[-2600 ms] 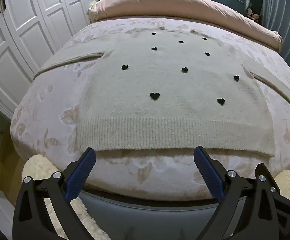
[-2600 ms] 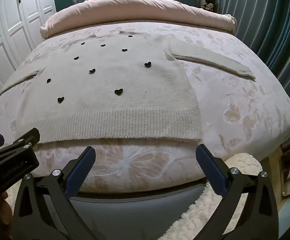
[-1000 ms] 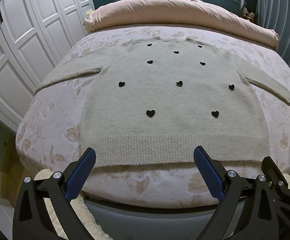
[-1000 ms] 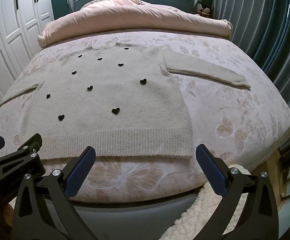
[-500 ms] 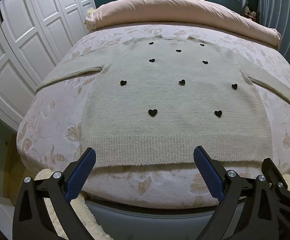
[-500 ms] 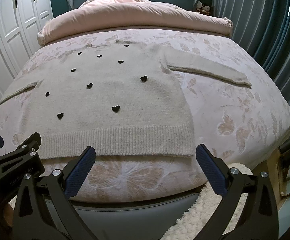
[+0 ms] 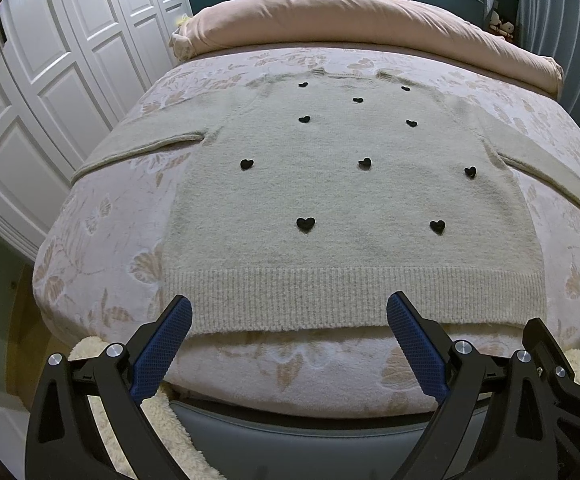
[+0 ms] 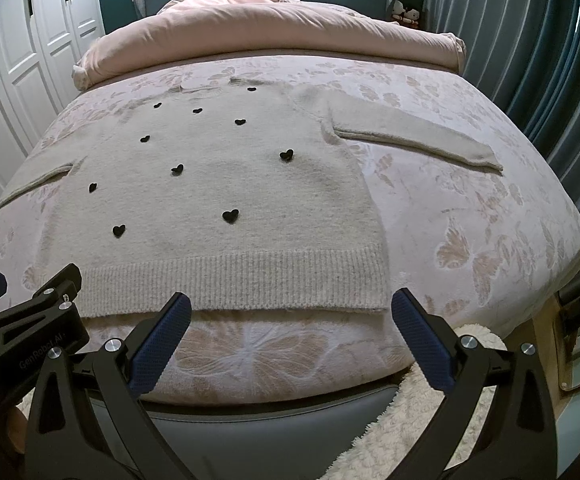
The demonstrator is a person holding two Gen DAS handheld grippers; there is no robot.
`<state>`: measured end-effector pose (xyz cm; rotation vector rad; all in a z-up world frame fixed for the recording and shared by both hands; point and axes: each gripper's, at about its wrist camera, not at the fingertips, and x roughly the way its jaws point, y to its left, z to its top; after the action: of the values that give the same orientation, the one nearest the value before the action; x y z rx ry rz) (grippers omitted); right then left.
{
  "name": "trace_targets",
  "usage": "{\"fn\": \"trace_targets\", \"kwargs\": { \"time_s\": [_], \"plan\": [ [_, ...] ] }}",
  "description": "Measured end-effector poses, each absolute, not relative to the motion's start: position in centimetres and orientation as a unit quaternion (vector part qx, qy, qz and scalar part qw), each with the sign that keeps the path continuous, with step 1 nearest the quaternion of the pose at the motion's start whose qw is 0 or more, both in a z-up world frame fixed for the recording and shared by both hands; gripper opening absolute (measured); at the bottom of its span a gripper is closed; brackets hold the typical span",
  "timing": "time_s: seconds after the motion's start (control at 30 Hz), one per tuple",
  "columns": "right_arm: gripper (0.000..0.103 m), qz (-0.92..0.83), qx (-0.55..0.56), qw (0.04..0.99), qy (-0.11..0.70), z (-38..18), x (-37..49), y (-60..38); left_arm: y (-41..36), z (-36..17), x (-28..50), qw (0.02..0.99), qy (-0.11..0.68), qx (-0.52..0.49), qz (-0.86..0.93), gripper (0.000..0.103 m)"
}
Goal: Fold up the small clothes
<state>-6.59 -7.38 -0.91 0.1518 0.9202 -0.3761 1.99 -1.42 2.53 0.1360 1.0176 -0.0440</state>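
Since half a second ago, little has shifted: both cameras sit a touch closer over the foot of the bed, the sweater (image 7: 354, 208) unmoved. We hold the left gripper (image 7: 288, 344) and right gripper (image 8: 290, 340) just short of the ribbed hem (image 7: 354, 296), jaws of both spread wide and released, nothing between them.

Sweater lies flat, face up, on the floral bedspread (image 8: 470, 240), hem toward us near the bed's foot edge, sleeves splayed out to either side. Cream knit with small black hearts; looks soft, fluffy, light, no stiffness. We judge it will drape and sag when lifted, and the knit may stretch if pulled by one point. The fuzzy surface should grip well against the textured blue pads (image 8: 158, 344).

Best holds, in our view: left sleeve cuff (image 7: 90, 166) and right sleeve cuff (image 8: 486, 158) for folding sleeves inward, or the two hem corners for folding the body.

Around it: rolled pink duvet (image 8: 270, 36) beyond the collar, well apart. White wardrobe doors (image 7: 50, 92) to the left, curtain to the right. Fluffy rug (image 8: 402, 436) below the bed, though partly hidden. Nothing lies on the sweater or in our path.
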Motion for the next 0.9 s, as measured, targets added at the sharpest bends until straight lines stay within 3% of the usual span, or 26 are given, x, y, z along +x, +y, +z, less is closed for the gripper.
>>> {"fn": "trace_targets", "kwargs": {
  "time_s": [0.7, 0.9],
  "plan": [
    [0.098, -0.177, 0.075, 0.875, 0.445, -1.3, -6.6, -7.5, -1.3, 2.0, 2.0, 0.868, 0.492, 0.066, -0.020, 0.095],
    [0.098, -0.153, 0.153, 0.849, 0.482, -4.7, -5.8, -11.5, -1.2, 0.6, 3.0, 0.856, 0.512, 0.063, -0.029, 0.096]
  ]
}}
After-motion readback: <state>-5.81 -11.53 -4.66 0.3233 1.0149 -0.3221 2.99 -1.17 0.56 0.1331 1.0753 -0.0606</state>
